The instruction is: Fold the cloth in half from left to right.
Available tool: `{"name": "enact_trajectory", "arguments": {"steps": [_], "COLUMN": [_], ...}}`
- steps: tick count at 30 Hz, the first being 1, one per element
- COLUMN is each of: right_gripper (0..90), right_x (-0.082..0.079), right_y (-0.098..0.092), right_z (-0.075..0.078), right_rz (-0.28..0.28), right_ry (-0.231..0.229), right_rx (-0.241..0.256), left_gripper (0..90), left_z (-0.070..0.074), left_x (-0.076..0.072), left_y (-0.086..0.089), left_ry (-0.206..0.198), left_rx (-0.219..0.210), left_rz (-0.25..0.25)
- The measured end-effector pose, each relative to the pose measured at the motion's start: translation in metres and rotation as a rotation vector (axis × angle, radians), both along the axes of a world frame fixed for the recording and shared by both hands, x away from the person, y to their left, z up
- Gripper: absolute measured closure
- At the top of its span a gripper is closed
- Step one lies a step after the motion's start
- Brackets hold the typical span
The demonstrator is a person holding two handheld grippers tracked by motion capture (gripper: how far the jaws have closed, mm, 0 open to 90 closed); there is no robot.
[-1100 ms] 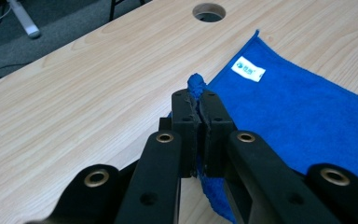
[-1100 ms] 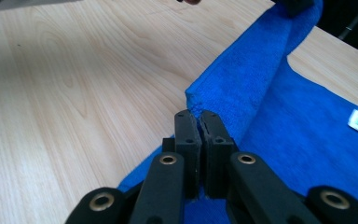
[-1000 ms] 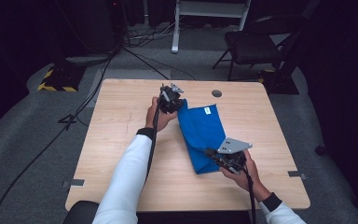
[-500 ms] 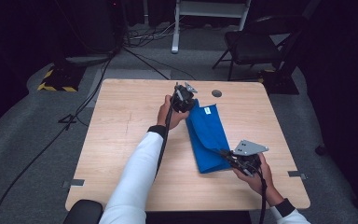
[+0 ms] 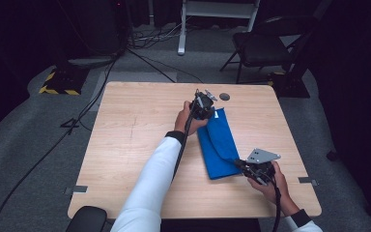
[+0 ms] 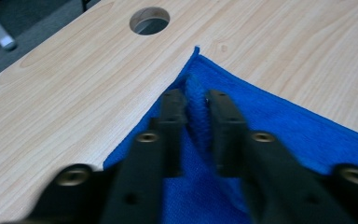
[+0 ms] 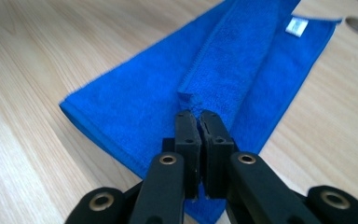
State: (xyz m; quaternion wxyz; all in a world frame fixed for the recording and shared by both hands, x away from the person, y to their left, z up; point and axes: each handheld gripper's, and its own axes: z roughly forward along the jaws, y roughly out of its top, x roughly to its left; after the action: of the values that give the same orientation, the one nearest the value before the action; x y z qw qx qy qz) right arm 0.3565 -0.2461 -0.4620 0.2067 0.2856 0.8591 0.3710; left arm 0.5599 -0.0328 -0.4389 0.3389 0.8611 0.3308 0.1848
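Two grippers grasp one blue towel [image 5: 218, 145] in the high view, the left gripper [image 5: 204, 105] at its far end and the right gripper [image 5: 251, 168] at its near right corner. Against half a second ago, both have travelled right and the towel has narrowed into a long folded strip on the right half of the wooden table [image 5: 135, 140], so the lengthwise fold looks nearly laid over.

Left gripper view: its jaws are clamped on a raised ridge of towel [image 6: 279, 126] at the far corner, near the round cable hole [image 6: 149, 20].

Right gripper view: jaws pinched together on the folded edge of the towel [image 7: 168, 88], the upper layer lying across the lower, the white label [image 7: 296, 25] at the far end. Releasing seems the next step.
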Motion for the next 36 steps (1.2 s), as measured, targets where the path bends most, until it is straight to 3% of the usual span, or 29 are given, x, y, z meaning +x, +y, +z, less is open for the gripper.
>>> {"name": "enact_trajectory", "arguments": {"steps": [3,8,13,15,19,24,26,28,32,34,36], "right_gripper": [86.7,85.5,83.5,83.4,81.4,78.3,76.9,74.3,69.8,69.1,65.1], "right_x": [0.004,0.008,0.011,0.012,0.014,0.016,0.017,0.018,0.019,0.019,0.020], "right_y": [-0.003,-0.004,-0.006,-0.007,-0.008,-0.009,-0.010,-0.011,-0.012,-0.013,-0.014], "right_z": [-0.005,-0.013,-0.016,-0.017,-0.019,-0.020,-0.021,-0.022,-0.022,-0.022,-0.022], "right_rz": [-0.014,-0.033,-0.058,-0.065,-0.083,-0.106,-0.114,-0.116,-0.124,-0.123,-0.133], "right_ry": [0.016,0.047,0.062,0.064,0.072,0.082,0.087,0.099,0.104,0.114,0.117], "right_rx": [-0.009,-0.025,-0.038,-0.040,-0.053,-0.063,-0.069,-0.072,-0.071,-0.074,-0.072], "left_gripper": [60.4,27.1,19.1,15.6,15.9,15.9,15.9,15.9,23.2,34.9,53.5], "left_z": [-0.002,0.001,0.007,0.008,0.003,-0.015,-0.024,-0.032,-0.041,-0.043,-0.045], "left_x": [-0.002,-0.010,-0.042,-0.061,-0.105,-0.153,-0.168,-0.178,-0.183,-0.183,-0.181], "left_y": [0.000,0.009,0.021,0.023,0.029,0.030,0.026,0.022,0.012,0.010,0.011], "left_ry": [0.018,0.024,0.013,0.033,0.053,0.095,0.104,0.103,0.089,0.081,0.087], "left_rx": [-0.026,-0.071,-0.096,-0.073,-0.116,-0.119,-0.092,-0.074,-0.034,-0.027,-0.025], "left_rz": [-0.010,-0.007,-0.112,-0.161,-0.301,-0.432,-0.479,-0.525,-0.549,-0.537,-0.537]}}
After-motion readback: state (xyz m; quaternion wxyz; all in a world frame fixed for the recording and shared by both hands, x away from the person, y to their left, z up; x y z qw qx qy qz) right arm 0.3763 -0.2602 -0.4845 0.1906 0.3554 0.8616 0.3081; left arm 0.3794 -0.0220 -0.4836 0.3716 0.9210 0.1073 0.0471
